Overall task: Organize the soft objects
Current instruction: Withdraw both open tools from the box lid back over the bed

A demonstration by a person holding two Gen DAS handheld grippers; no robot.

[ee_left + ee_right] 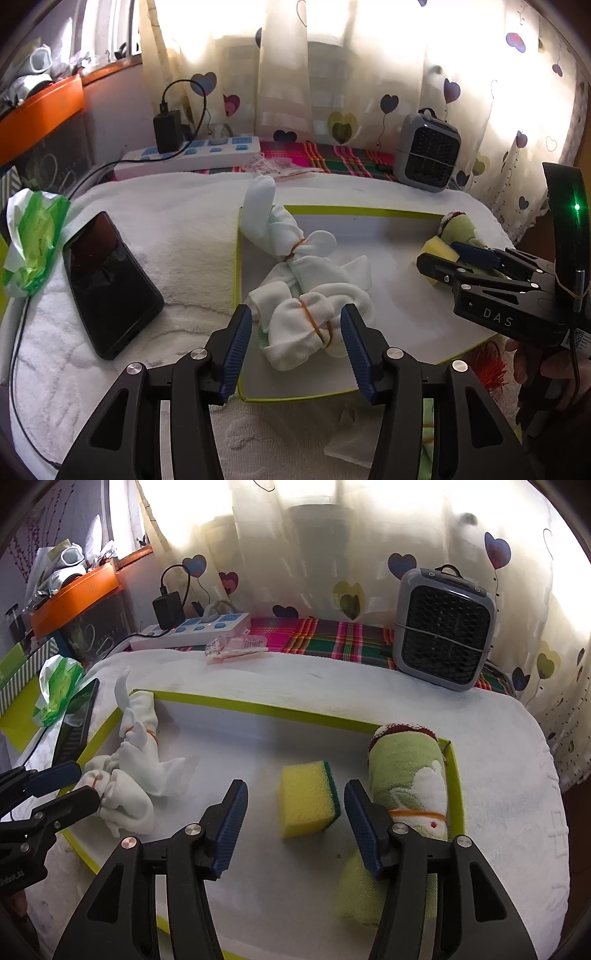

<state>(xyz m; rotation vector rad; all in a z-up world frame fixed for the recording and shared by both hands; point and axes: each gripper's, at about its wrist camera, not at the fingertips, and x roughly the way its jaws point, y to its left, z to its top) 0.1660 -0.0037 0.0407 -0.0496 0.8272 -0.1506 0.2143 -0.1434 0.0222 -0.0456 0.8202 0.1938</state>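
A shallow white tray with a lime rim [354, 211] lies on a white towel. In it lie two white sock bundles tied with rubber bands: a far one [284, 236] and a near one [314, 321]. My left gripper [295, 314] is open, its blue pads either side of the near bundle without squeezing it. In the right wrist view a yellow sponge with a green back [308, 799] sits on the tray [258, 709]. My right gripper [296, 788] is open around it, with a gap on each side. A rolled green towel [410, 775] lies along the tray's right rim.
A black phone [110, 284] and a green tissue pack [33, 243] lie left of the tray. A power strip [192, 155] and a grey fan heater [428, 151] stand at the back by the curtain. A person's hand [535, 369] holds the right gripper [437, 254].
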